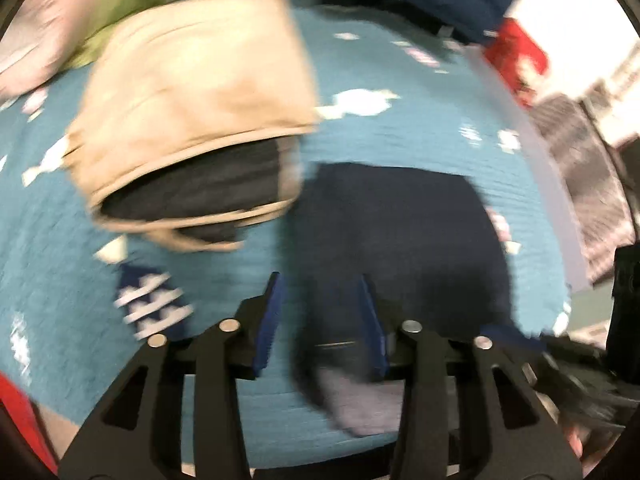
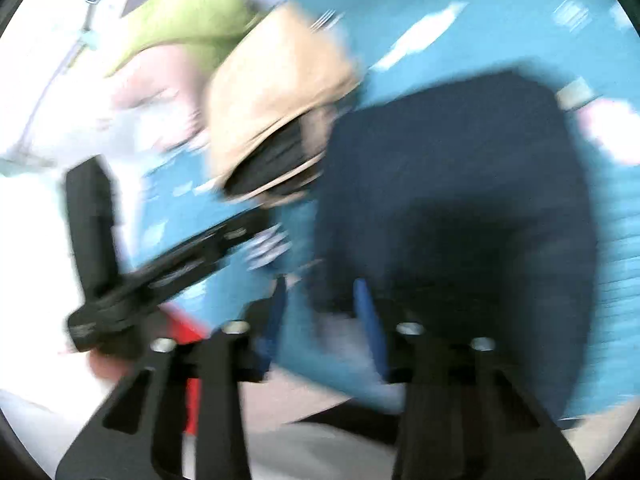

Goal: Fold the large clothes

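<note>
Navy garment [image 1: 400, 232] lies folded on the teal blanket [image 1: 380, 136]. Left gripper [image 1: 322, 320] and right gripper [image 2: 320, 320] jaws apart, empty. Next: pick another piece, likely the tan jacket [image 1: 192, 96].

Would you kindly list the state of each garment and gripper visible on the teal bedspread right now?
Tan jacket: folded into a bundle, dark lining showing at its open edge.
Navy garment: lying flat beside the tan jacket.
Green garment: crumpled behind the jacket.
Teal bedspread: spread out under the clothes.
Left gripper: open, nothing clamped.
Right gripper: jaws apart, blurred; no grip visible.
</note>
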Tool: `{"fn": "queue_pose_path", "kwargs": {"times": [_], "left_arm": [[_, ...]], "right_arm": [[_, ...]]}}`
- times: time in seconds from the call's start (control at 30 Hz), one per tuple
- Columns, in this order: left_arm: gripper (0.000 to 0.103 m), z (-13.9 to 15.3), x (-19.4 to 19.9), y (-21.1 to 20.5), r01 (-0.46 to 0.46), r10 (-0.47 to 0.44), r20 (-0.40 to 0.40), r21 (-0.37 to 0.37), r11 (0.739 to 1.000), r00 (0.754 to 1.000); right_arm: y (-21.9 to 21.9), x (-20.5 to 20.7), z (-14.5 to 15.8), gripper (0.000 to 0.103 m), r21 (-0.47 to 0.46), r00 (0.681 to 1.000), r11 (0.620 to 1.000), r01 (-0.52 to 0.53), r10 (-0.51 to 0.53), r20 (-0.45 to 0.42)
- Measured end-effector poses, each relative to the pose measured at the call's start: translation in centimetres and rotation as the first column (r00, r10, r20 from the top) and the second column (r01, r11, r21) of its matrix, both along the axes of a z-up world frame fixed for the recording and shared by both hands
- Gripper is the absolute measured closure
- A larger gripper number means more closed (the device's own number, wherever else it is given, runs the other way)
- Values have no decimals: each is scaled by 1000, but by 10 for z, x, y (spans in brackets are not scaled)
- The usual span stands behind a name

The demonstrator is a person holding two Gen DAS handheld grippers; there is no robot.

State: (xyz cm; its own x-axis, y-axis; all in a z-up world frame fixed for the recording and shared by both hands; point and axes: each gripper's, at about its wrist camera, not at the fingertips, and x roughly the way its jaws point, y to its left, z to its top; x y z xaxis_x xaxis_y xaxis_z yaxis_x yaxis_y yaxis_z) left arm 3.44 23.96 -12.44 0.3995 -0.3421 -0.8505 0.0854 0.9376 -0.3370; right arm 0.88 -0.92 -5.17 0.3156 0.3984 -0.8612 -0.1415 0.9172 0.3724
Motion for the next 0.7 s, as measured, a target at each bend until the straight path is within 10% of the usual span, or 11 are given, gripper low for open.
{"fn": "queue_pose_path", "kwargs": {"times": [0.13, 0.3, 0.57, 0.7], "left_arm": [[63, -19, -2, -39, 149, -149, 4, -90, 985, 989], [78, -108, -17, -40, 124, -120, -218, 5, 992, 969], [80, -104, -39, -19, 160, -132, -221, 117, 980, 966], [79, -63, -45, -31, 203, -192, -138, 69, 977, 972]], "right_arm": [[-31, -13, -43, 96, -137, 995, 987, 85, -90, -31], [-38, -44, -65, 102, -125, 993, 992, 24, -37, -108], [-34, -87, -70, 102, -33, 940, 996, -84, 68, -334], [-42, -80, -29, 101, 4, 977, 999, -38, 38, -212]]}}
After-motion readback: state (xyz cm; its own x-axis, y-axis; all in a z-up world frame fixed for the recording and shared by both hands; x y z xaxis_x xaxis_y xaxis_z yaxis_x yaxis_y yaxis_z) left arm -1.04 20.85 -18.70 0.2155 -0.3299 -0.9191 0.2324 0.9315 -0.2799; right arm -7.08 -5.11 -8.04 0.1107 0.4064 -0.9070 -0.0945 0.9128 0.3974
